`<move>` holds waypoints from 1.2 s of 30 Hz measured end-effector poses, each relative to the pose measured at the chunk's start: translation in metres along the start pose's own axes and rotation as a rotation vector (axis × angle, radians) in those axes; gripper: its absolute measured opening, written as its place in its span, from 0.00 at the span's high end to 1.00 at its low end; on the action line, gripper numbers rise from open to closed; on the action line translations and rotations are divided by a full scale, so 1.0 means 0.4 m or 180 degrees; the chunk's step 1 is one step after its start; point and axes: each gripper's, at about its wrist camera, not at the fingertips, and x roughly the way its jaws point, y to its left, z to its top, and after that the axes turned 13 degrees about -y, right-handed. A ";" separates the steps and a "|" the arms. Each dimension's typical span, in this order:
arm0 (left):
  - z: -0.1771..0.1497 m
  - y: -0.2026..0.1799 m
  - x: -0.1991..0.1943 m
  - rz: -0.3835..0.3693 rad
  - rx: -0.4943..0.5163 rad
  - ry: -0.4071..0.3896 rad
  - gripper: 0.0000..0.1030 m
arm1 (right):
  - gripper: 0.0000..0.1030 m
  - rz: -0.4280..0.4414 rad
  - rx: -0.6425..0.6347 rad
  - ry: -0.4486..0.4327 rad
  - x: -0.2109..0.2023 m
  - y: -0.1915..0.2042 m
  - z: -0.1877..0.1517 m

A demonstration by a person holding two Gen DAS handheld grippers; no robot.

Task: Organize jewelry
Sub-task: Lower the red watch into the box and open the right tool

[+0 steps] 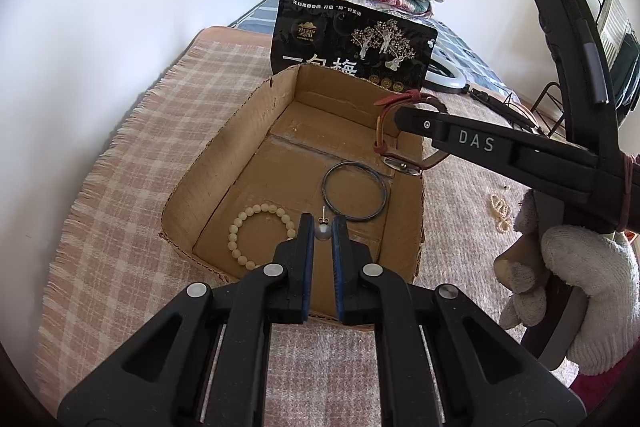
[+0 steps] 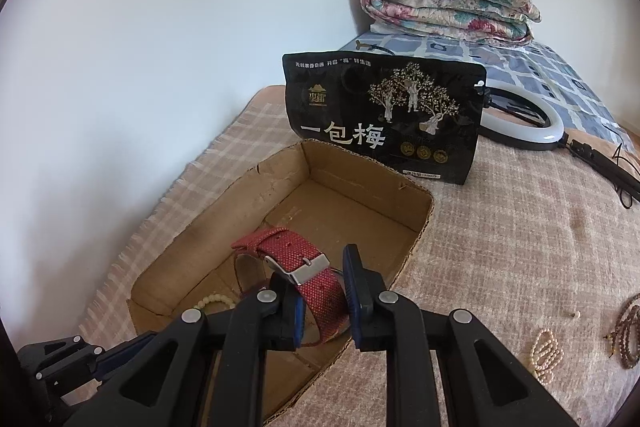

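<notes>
An open cardboard box [image 1: 208,167] lies on a checked blanket. In it lie a cream bead bracelet [image 1: 256,235] and a dark bangle [image 1: 355,191]. My left gripper [image 1: 322,227] hovers over the box's near end, its jaws narrowly apart around a small pearl earring [image 1: 322,230]; whether they grip it I cannot tell. My right gripper [image 2: 320,279] is shut on a red-strapped watch [image 2: 304,259] and holds it above the box [image 2: 416,223]. The watch [image 1: 394,147] hangs over the box's right wall in the left wrist view.
A black snack pouch [image 2: 384,119] stands behind the box. A ring light [image 2: 532,115] and a folded floral quilt [image 2: 448,3] lie beyond. A pearl string [image 2: 546,351] and dark bead strands [image 2: 628,335] lie on the blanket at right. A wall runs along the left.
</notes>
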 end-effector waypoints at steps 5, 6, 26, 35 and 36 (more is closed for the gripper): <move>0.001 -0.002 0.001 0.0004 0.0005 -0.0004 0.94 | 0.76 0.0014 -0.0017 0.0029 0.009 0.004 -0.004; 0.001 -0.001 0.002 0.0009 0.0010 -0.0010 0.94 | 0.76 0.0016 -0.0022 0.0031 0.010 0.005 -0.004; 0.000 0.005 -0.002 0.0151 -0.0005 -0.0046 0.36 | 0.07 -0.0208 0.0033 -0.0140 -0.040 -0.024 0.022; 0.006 -0.027 -0.013 0.0134 0.0037 -0.0085 0.36 | 0.01 -0.0340 -0.0047 -0.0199 -0.083 -0.045 0.029; 0.007 -0.031 -0.015 0.0130 0.0036 -0.0087 0.36 | 0.01 -0.0353 -0.0044 -0.0202 -0.088 -0.050 0.029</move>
